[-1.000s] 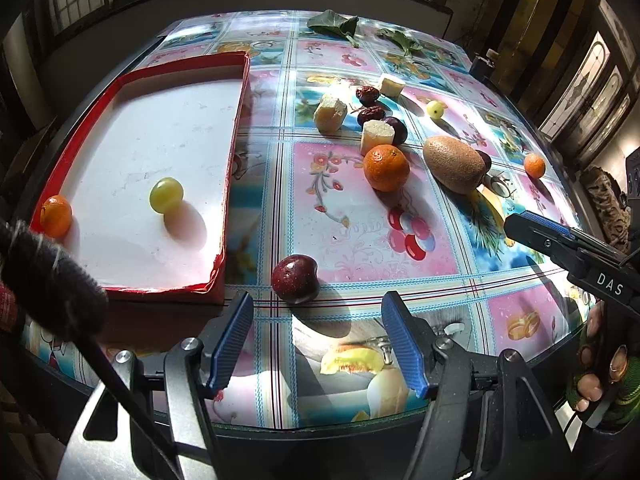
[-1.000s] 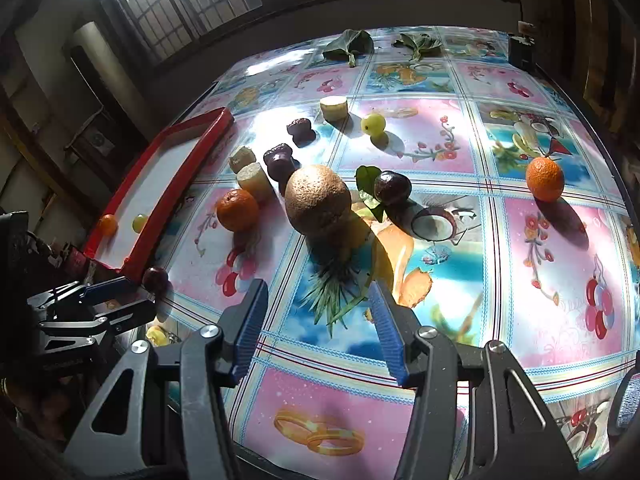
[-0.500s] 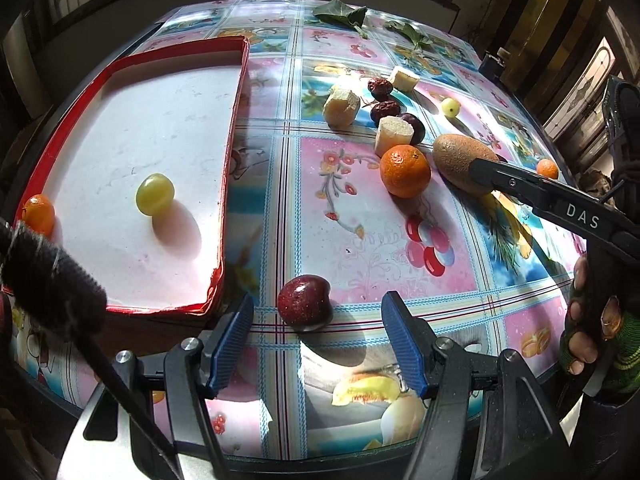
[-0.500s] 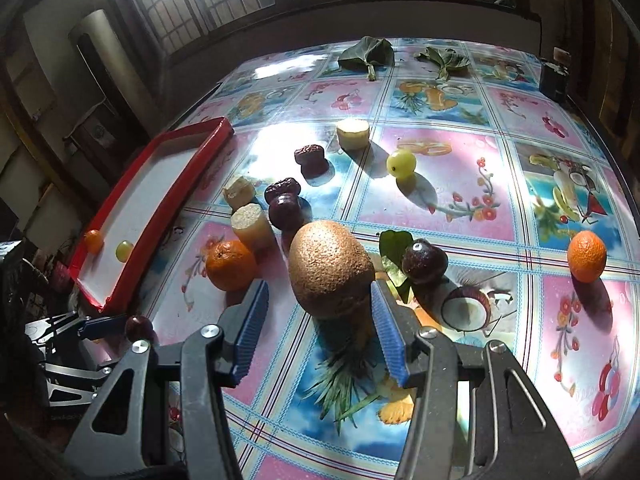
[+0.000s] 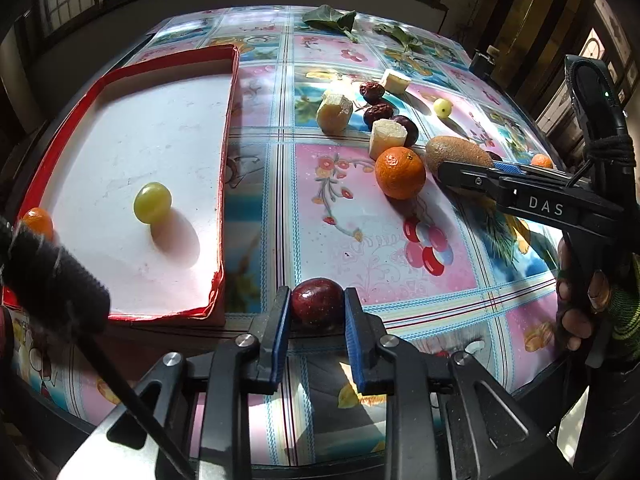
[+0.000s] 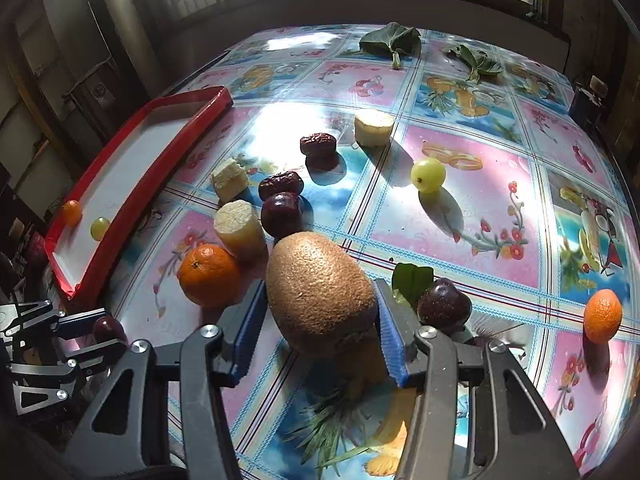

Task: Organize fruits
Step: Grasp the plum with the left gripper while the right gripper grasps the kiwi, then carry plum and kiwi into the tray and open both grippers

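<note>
We record: left tongs (image 5: 316, 314) clamped on a dark red plum (image 5: 317, 300) on the tabletop (image 5: 360, 240) beside the red tray (image 5: 224, 160); right tongs (image 6: 318, 330) bracket the kiwi (image 6: 320, 288), right pad touching, left gapped.

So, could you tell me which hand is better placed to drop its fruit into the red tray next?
Left. The left gripper has its fingers around the dark plum right beside the red tray; the kiwi is farther off.
</note>
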The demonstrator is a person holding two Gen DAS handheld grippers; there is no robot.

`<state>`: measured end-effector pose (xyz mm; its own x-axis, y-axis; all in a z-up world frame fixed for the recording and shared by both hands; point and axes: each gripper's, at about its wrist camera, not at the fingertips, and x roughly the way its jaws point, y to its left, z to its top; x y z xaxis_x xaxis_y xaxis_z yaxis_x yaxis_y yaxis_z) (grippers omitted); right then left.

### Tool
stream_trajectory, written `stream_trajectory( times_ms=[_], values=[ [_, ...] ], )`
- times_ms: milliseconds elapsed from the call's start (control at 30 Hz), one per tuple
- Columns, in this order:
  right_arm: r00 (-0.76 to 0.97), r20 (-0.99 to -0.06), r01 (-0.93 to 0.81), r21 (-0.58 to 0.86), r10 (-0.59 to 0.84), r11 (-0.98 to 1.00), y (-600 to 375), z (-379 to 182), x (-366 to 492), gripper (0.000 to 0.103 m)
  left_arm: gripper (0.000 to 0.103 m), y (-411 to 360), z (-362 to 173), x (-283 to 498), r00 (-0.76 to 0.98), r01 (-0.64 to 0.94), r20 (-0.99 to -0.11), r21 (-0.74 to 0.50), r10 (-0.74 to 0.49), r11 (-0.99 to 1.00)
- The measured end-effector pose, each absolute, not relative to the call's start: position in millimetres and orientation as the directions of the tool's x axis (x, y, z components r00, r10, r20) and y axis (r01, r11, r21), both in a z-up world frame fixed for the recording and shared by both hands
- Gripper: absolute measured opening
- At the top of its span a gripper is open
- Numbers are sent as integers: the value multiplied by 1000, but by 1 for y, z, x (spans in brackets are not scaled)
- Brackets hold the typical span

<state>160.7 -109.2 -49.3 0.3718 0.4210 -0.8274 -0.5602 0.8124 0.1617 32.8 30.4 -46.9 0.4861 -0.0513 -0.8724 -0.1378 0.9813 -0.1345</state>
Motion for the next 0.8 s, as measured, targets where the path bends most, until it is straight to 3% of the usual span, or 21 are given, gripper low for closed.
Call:
stream_trajectory(
  times_ms=[367,800],
  values=[
    [378,-785,-518,260,491,815,-130,-33,131,51,24,18,-25,29,521,-143,-853,-87,0,986],
    [383,-736,-578,280,559,766,-104,2,110,52,24,40,-2,17,563,-200,-824,-54,70,978]
  ],
)
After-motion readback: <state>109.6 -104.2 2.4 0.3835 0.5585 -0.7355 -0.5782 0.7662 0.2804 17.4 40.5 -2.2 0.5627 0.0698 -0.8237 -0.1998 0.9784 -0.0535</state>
